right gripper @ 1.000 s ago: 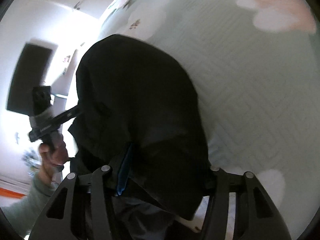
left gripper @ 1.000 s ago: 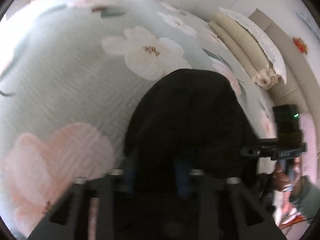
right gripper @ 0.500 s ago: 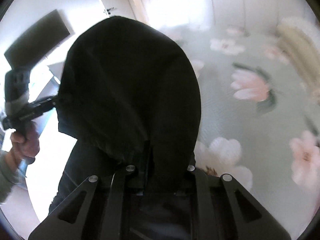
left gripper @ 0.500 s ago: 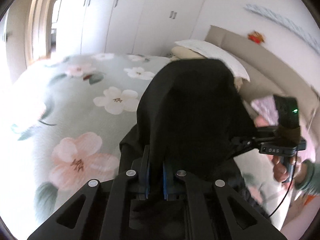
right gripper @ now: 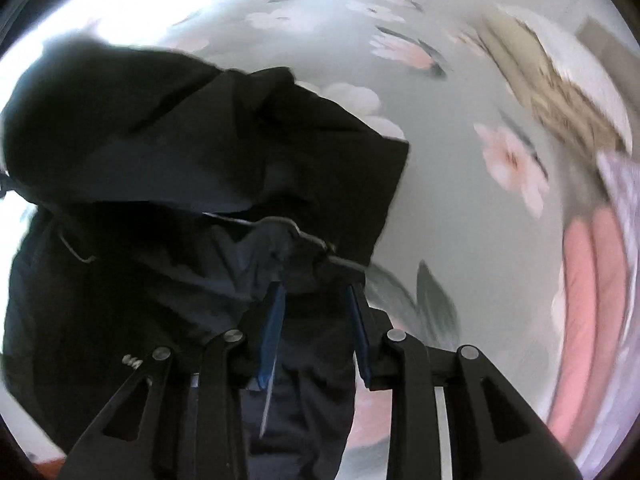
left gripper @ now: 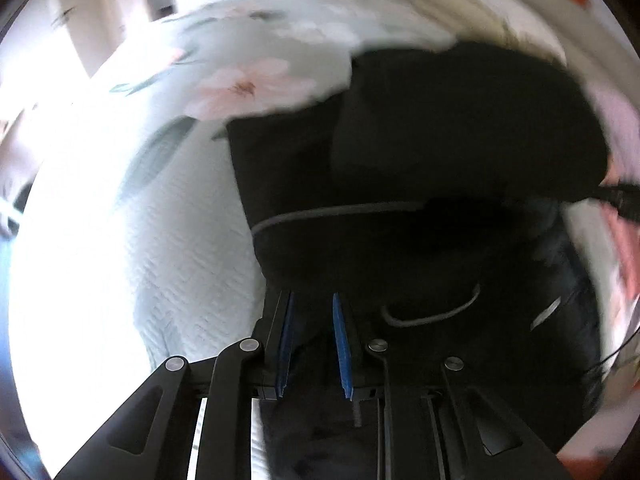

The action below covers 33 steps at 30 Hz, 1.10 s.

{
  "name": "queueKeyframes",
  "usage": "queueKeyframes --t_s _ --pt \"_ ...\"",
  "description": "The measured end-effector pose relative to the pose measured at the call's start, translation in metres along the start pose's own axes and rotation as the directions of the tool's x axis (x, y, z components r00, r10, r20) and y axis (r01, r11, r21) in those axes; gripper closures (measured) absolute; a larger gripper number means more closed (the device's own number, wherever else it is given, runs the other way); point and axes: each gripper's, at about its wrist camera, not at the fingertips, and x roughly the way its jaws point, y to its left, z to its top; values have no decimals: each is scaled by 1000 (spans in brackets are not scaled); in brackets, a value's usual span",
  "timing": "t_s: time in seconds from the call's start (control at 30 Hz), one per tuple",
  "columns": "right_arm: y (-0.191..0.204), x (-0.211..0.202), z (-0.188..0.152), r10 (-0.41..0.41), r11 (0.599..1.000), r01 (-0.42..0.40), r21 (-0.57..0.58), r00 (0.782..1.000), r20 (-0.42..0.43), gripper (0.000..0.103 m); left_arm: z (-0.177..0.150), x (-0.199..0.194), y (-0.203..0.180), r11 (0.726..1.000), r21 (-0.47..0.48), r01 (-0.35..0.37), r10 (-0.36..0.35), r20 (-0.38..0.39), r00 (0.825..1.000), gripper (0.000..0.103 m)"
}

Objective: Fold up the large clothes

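Black garment lying half folded on the flowered bed

We see its upper layer doubled back over the lower, a grey drawcord showing; the left gripper has just been opening, blue pads apart with dark cloth loose between them, and the right gripper likewise has just spread, cloth between its pads, unpinched; pillows sit beyond

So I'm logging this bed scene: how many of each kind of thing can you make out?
Black garment: 1
Grippers: 2, left gripper and right gripper
Floral bedspread: 1
Pillow stack: 1
Total: 5
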Motion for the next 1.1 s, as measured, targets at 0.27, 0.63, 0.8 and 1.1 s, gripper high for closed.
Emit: queueKeyframes --t_s 0.27,0.63,0.8,1.1 --pt "28 -47 99 358 917 -382 111 915 187 58 117 -63 -39 985 45 166 -172 281 944 63" --pt "111 39 98 430 900 -427 90 903 -15 53 102 57 -72 949 21 315 -315 27 949 63" --pt "131 87 22 344 939 -343 31 927 -152 53 11 93 -82 964 -21 266 -267 -66 961 62" --pt "116 68 32 374 927 -369 63 918 -134 49 14 60 -90 973 -67 223 -223 5 975 62"
